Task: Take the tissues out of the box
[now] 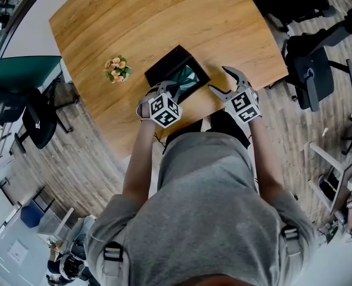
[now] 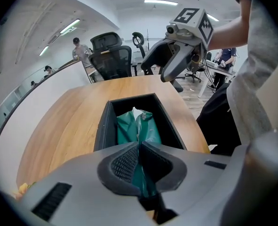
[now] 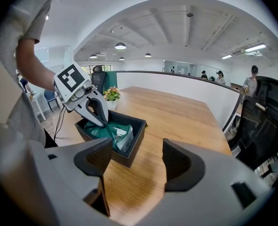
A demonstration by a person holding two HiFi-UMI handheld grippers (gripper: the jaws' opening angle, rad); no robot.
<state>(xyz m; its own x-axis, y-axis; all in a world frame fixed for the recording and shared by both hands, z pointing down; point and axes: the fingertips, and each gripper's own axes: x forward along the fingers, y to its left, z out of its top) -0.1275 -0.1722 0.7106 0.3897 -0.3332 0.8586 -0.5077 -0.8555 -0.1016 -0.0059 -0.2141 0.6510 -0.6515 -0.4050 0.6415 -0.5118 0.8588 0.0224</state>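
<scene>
Left gripper (image 2: 139, 147) pinches the green tissue pack (image 2: 135, 126) in the black box (image 2: 102, 126); right gripper (image 3: 138, 166) hangs open and empty.

In the head view the box sits at the centre of the frame on the wooden table (image 1: 164, 22), near the table's lower edge, with the pack inside it. The left gripper's 2 jaws are almost together, their pads pressed on a fold of the green wrap at the pack's near end. The right gripper's 2 jaws stand wide apart with nothing between them, over bare table just right of the box in the head view. A small flower pot (image 1: 117, 69) stands left of the box, apart from it. An office chair (image 1: 310, 70) stands off the table at the right of the frame.
</scene>
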